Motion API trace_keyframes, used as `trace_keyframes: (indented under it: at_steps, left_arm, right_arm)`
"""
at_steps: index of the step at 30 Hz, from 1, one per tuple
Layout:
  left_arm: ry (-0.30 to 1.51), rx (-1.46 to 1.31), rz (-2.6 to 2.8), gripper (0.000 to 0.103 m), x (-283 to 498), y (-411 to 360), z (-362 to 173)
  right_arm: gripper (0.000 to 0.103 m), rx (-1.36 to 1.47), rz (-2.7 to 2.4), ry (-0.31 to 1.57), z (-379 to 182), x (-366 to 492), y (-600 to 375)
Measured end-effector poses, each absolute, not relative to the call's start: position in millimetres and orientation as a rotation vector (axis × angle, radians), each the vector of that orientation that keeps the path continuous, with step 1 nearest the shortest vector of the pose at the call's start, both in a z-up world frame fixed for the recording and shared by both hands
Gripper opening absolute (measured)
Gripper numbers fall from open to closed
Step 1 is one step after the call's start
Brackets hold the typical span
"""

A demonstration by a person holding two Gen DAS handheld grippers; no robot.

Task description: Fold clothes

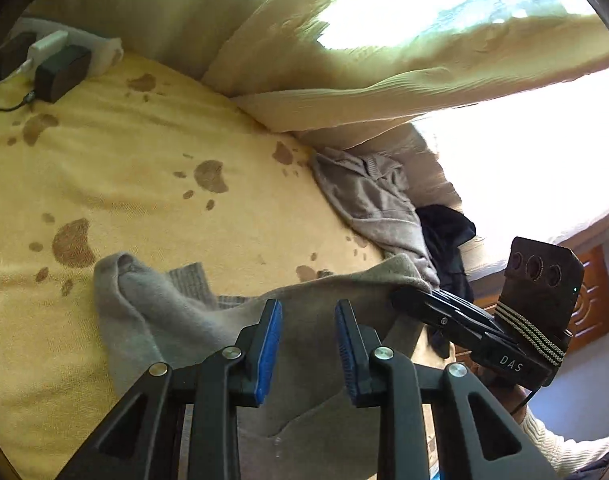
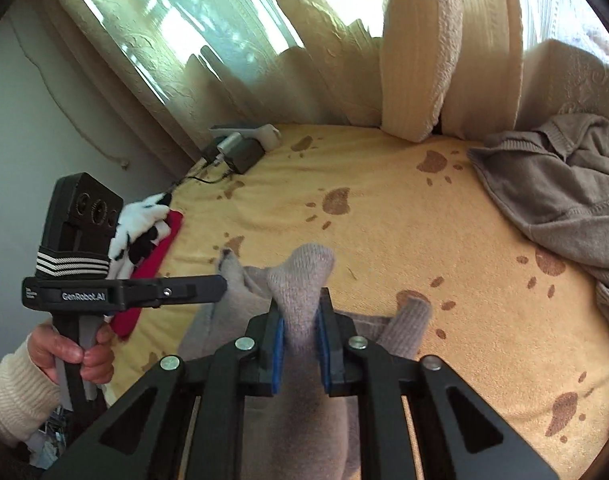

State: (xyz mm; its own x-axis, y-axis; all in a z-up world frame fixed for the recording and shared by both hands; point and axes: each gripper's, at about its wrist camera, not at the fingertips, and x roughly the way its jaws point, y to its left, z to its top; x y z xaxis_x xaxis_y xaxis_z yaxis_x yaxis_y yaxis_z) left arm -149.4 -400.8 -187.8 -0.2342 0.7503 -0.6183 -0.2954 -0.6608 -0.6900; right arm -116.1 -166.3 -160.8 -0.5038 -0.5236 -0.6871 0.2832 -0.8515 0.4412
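From the left wrist view, the left gripper (image 1: 308, 344) hangs with its blue pads spread apart and nothing between them, just above a grey knitted garment (image 1: 176, 312) that lies rumpled at the near edge of the yellow paw-print blanket (image 1: 144, 160). The right gripper (image 1: 420, 300) comes in from the side, its tips at the garment's edge, drawing that corner up into a taut ridge. The knit looks soft, limp and light; I'd judge it will sag and bunch wherever it isn't held, and stretch if pulled hard, so a hem, cuff or corner seems the surest place to pinch. A second grey garment (image 1: 376, 204) lies crumpled farther back, with a dark cloth (image 1: 444, 236) beside it. In the right wrist view, the right gripper (image 2: 300, 316) is pressed together on a thick bunch of the grey knit, which pokes up between the pads like a rounded tip; a ribbed cuff (image 2: 412, 320) lies just beside it on the blanket. The left gripper (image 2: 220, 282), gripped by a hand (image 2: 76, 352) in a cream sleeve, points toward the same garment; from this side I cannot tell how far its fingers stand apart. No basket or box shows in either view; a red cloth (image 2: 152, 268) with a black-and-white piece on it lies at the bed's edge.
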Motion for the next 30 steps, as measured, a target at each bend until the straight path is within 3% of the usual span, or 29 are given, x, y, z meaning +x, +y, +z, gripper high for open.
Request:
trace_keyframes:
  at_steps: [4,10,12,14,15,16,17,19,21,27,29,30]
  left_arm:
    - [-0.591,-1.32,1.977,0.03,-152,-409,-181]
    - [-0.632,-1.427,2.062,0.03,-155,-432,-208]
    - [-0.645,-1.436,2.096,0.03,-151,-442,-213]
    - [-0.672,-1.455,2.131,0.03,-148,-453,-219]
    - [-0.693,-1.468,2.149,0.031,-148,-460,-223]
    - [-0.713,-1.482,2.166,0.037,-147,-466,-226]
    - [-0.734,-1.495,2.184,0.056,-146,-472,-230]
    - [-0.777,-1.522,2.218,0.084,-145,-484,-238]
    - [-0.8,-1.542,2.216,0.084,-145,-490,-243]
    - [-0.815,-1.557,2.201,0.084,-139,-497,-248]
    - [-0.833,-1.567,2.198,0.084,-138,-500,-252]
    - [-0.841,-1.576,2.197,0.084,-138,-501,-254]
  right_arm:
    - [0.016,1.121,-2.31,-0.415,-146,-119,-173]
    - [0.02,1.461,-2.322,-0.378,-240,-157,-151]
    - [0.023,1.445,-2.339,-0.404,-240,-152,-140]
    - [0.044,1.409,-2.378,-0.379,-231,-146,-132]
    - [0.061,1.375,-2.4,-0.313,-220,-143,-135]
    - [0.069,1.34,-2.421,-0.245,-210,-140,-138]
    - [0.072,1.304,-2.44,-0.178,-199,-137,-141]
    - [0.078,1.224,-2.436,-0.031,-179,-134,-159]
    - [0.084,1.149,-2.397,0.077,-164,-132,-178]
    - [0.083,1.201,-2.152,0.121,-185,-158,-236]
    - [0.076,1.251,-2.064,0.111,-201,-169,-253]
    - [0.066,1.296,-2.028,0.1,-212,-175,-260]
